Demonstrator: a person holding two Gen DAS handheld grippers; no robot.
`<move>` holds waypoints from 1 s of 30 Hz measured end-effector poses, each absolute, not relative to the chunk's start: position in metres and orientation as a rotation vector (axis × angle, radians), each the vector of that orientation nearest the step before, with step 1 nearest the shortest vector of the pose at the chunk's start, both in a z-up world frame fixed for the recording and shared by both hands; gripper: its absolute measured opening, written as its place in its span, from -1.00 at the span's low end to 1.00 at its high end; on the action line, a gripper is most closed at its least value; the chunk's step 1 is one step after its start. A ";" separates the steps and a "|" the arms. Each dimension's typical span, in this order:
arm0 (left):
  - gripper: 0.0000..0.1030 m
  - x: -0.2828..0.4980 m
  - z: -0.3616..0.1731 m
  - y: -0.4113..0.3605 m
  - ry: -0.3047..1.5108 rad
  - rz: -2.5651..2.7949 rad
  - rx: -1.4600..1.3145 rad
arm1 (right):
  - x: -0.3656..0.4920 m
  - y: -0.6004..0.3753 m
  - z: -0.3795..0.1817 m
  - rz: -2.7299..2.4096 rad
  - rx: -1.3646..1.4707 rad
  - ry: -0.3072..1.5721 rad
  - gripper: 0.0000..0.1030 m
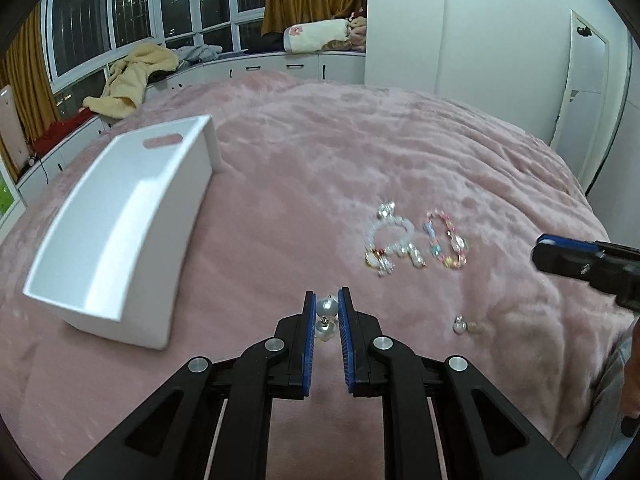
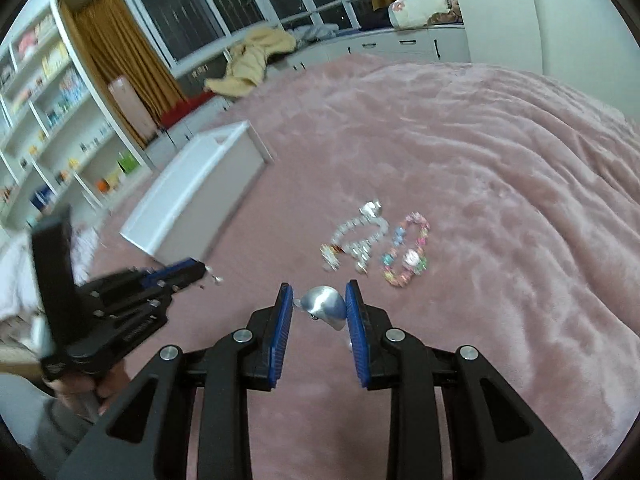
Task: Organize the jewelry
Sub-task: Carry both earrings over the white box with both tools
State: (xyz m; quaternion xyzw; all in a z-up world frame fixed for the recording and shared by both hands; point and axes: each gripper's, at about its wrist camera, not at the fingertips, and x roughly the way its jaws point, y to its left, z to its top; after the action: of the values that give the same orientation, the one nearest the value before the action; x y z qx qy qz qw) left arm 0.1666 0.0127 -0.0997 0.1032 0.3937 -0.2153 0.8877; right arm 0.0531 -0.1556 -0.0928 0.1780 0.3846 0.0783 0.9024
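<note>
Nothing visibly lies in the bin (image 1: pixel 120 216) at far left. Left gripper (image 1: pixel 326 306) pinches a pearl earring (image 1: pixel 326 307); right gripper (image 2: pixel 319 300) pinches another pearl (image 2: pixel 324 305) (blurred). Two bracelets (image 1: pixel 394 240) wait, near right.

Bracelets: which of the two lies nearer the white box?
The clear-and-pearl bracelet, with charms; the multicolored bead bracelet lies on its far side from the white box.

Left tool (image 2: pixel 200 270) motion-blurred, its catch too small to ID; right tool (image 1: pixel 560 258) cut off by edge.
</note>
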 end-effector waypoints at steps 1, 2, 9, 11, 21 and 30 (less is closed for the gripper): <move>-0.68 0.168 -0.095 0.014 0.810 -0.440 0.221 | 0.055 -0.159 -0.089 0.177 0.395 0.792 -0.46; -0.68 0.170 -0.089 0.016 0.802 -0.437 0.227 | 0.057 -0.162 -0.084 0.185 0.415 0.787 -0.46; -0.68 0.185 -0.055 0.032 0.739 -0.398 0.250 | 0.090 -0.150 -0.051 0.235 0.377 0.758 -0.46; -0.68 0.192 -0.046 0.038 0.727 -0.382 0.254 | 0.102 -0.143 -0.046 0.244 0.354 0.756 -0.46; -0.68 0.229 -0.023 0.090 0.702 -0.270 0.234 | 0.189 -0.076 -0.038 0.344 0.277 0.773 -0.46; -0.68 0.258 -0.045 0.143 0.758 -0.146 0.199 | 0.267 0.011 -0.040 0.515 0.282 0.841 -0.46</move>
State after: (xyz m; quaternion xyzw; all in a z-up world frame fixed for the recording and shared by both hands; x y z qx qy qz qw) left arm 0.2584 0.1432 -0.0447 0.0969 0.3691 -0.0709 0.9216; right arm 0.2671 0.0111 -0.0400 0.1349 0.4025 0.2464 0.8713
